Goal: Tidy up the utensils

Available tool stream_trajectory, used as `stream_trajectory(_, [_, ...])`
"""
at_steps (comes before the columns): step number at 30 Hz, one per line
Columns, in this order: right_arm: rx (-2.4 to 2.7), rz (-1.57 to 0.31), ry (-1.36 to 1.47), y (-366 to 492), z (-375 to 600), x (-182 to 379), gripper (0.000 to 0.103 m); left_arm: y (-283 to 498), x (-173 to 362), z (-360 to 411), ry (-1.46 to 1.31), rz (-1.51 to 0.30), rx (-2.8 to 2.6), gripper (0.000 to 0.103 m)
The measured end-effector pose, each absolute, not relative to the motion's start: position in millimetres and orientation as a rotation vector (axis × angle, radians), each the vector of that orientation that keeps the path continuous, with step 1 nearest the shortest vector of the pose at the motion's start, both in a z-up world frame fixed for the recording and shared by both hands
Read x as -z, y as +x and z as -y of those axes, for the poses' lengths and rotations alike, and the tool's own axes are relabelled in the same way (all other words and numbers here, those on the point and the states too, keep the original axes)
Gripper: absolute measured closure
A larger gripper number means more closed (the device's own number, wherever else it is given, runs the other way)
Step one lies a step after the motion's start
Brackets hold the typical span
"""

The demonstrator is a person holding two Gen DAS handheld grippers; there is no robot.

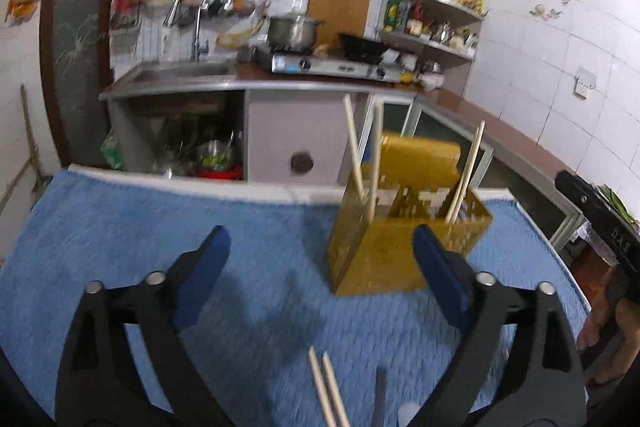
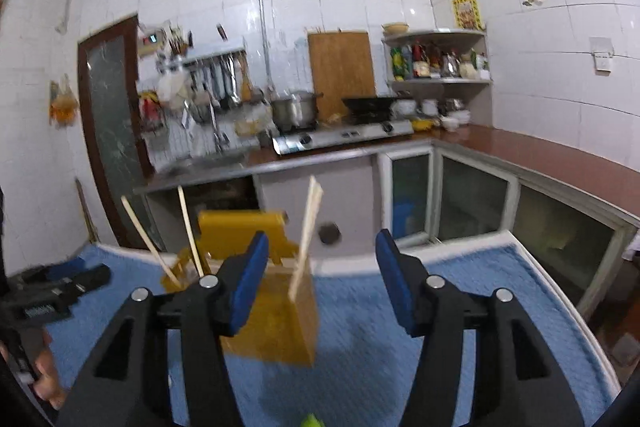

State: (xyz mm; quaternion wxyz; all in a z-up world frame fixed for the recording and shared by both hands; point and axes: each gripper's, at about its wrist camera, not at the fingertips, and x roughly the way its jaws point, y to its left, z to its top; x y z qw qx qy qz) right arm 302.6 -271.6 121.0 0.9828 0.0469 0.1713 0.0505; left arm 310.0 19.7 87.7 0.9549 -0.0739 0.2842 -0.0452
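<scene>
Left wrist view shows the left gripper (image 1: 322, 255) with its jaws spread wide and nothing between them, hovering over a blue towel (image 1: 120, 227) that covers the table. Just ahead stands a yellow utensil holder (image 1: 384, 259) with four chopsticks (image 1: 354, 151) leaning inside, two on the left and two on the right. Two more loose chopsticks (image 1: 328, 391) lie on the towel near the bottom edge, beside a grey handle (image 1: 380, 395). Right wrist view shows the right gripper (image 2: 322, 267) with its jaws apart and empty, close behind the same holder.
</scene>
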Motion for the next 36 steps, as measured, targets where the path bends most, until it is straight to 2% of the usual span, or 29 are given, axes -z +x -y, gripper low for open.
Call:
stream_trajectory(2, [-0.073,-0.401,0.093,292.6,274.9,-110.5,0.047,301.3,-81.6,-25.0,-0.164,-0.615,0.083,0.005])
stream_trajectory(12, [-0.013,-0.631,0.094,265.8,283.6,-47.0,0.039,277.5,-30.1,-20.8,-0.061,-0.751,0.037,0.005])
stream_trajectory(17, [0.015,-0.722,0.109,254.5,289.7,-12.8,0.039,271.8,-8.9,-12.8,-0.025,-0.813,0.033,0.005])
stream_trajectory(24, [0.042,-0.787,0.094,246.4,290.0,15.8,0.039,266.8,16.4,-5.2,-0.025,-0.885,0.074,0.005])
stream_trajectory(36, [0.056,-0.824,0.053,248.8,279.6,32.0,0.039,268.8,34.4,-6.9,-0.037,-0.936,0.061,0.005])
